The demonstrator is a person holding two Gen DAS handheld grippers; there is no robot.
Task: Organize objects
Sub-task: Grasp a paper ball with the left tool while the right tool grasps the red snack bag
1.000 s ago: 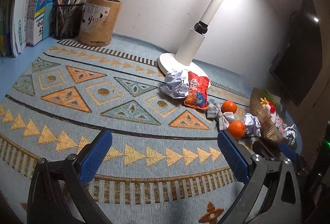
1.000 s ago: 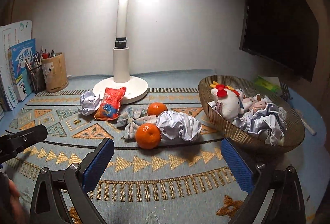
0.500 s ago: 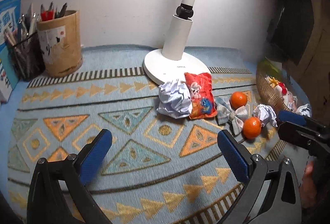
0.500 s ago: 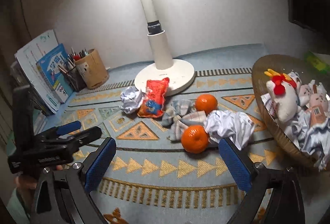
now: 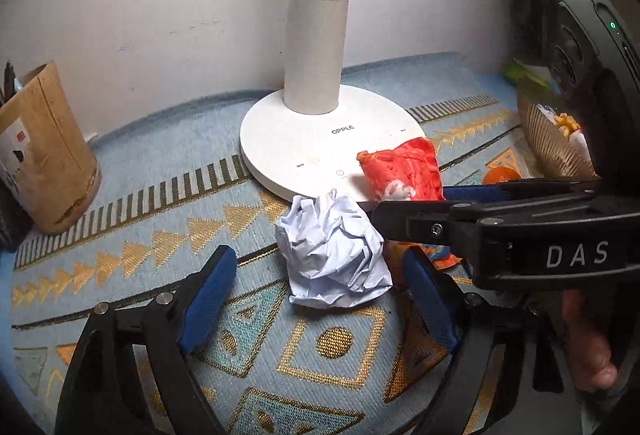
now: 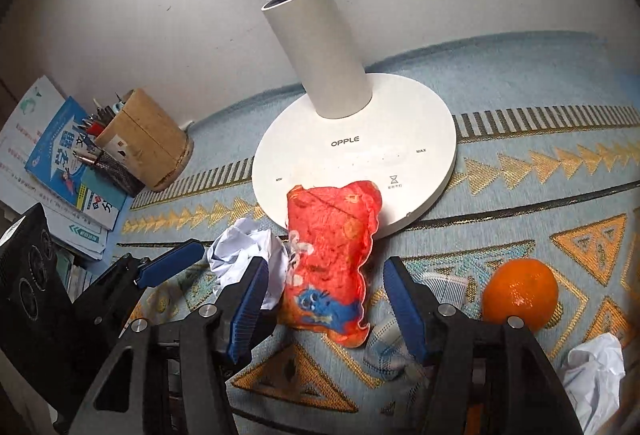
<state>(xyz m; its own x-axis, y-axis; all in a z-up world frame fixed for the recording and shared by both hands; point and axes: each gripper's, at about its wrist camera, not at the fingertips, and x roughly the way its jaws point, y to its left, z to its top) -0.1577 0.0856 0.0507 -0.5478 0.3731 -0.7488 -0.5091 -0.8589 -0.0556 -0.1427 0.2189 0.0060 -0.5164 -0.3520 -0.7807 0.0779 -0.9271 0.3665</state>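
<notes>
At the front edge of the round white lamp base (image 6: 354, 151): left gripper (image 5: 316, 303) straddles the crumpled white paper ball (image 5: 334, 249), right gripper (image 6: 324, 299) straddles the red printed snack pouch (image 6: 330, 259), whose top lies on the base. Both sets of jaws have just been closing, part-spread, pads not yet pressing. Risks: ball and pouch touch, and the right gripper's inner finger sits over the paper, so it could pinch both. Grippers crowd each other; collision likely. The pouch could slip out of the pads.
</notes>
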